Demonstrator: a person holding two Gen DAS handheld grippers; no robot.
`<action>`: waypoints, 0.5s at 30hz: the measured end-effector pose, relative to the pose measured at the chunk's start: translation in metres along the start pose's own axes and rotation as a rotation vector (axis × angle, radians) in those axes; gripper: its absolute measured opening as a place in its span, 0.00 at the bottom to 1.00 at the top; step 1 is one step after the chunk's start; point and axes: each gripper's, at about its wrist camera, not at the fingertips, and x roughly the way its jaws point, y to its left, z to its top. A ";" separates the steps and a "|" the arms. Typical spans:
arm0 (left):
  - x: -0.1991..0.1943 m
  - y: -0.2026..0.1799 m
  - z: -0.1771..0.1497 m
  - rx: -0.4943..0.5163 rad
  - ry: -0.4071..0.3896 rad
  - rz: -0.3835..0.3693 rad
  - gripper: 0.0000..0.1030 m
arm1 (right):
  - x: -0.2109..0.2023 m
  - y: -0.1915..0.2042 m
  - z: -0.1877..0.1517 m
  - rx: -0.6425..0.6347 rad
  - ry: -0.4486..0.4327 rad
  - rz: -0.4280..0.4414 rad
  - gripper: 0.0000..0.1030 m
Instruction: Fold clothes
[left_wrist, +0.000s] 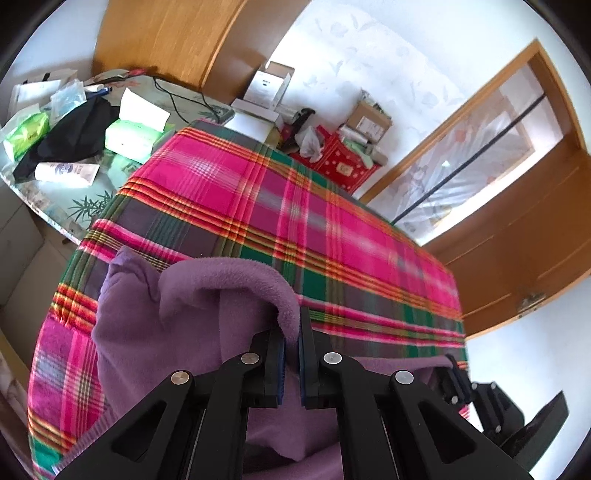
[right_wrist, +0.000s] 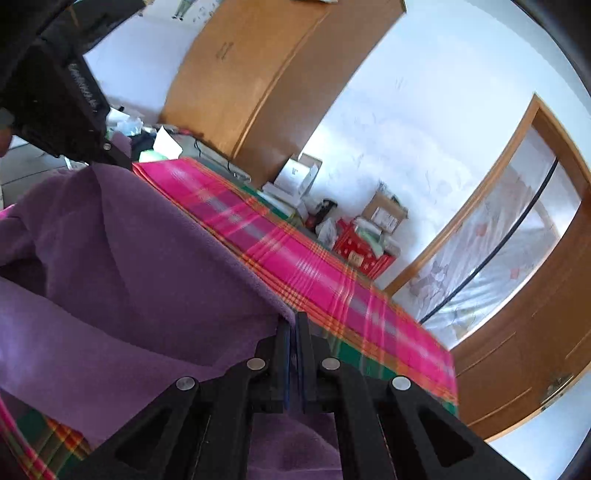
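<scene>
Purple fleece garment (left_wrist: 177, 314) lies bunched at the near edge of the plaid-covered worktop (left_wrist: 258, 206), its top hem lifted off the cloth. Left gripper (left_wrist: 291, 332) has its fingers nearly together, pinching a rolled fold of the fleece; right gripper (right_wrist: 294, 328) has its fingers pressed tight on another edge of it, the fabric stretched away to the left. Beyond the plaid cloth, an open tissue box (left_wrist: 136, 129) shows a white sheet standing up, and a red carton (left_wrist: 340, 166) carries stacked boxes.
</scene>
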 end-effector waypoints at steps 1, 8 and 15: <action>0.005 0.000 0.001 0.004 0.008 0.013 0.05 | 0.008 0.001 0.001 0.000 0.021 0.012 0.03; 0.026 0.003 0.001 0.052 0.077 0.087 0.08 | 0.031 0.010 -0.003 -0.005 0.140 0.083 0.03; 0.011 -0.005 -0.010 0.131 0.107 0.151 0.11 | 0.002 -0.012 0.014 0.033 0.152 0.116 0.11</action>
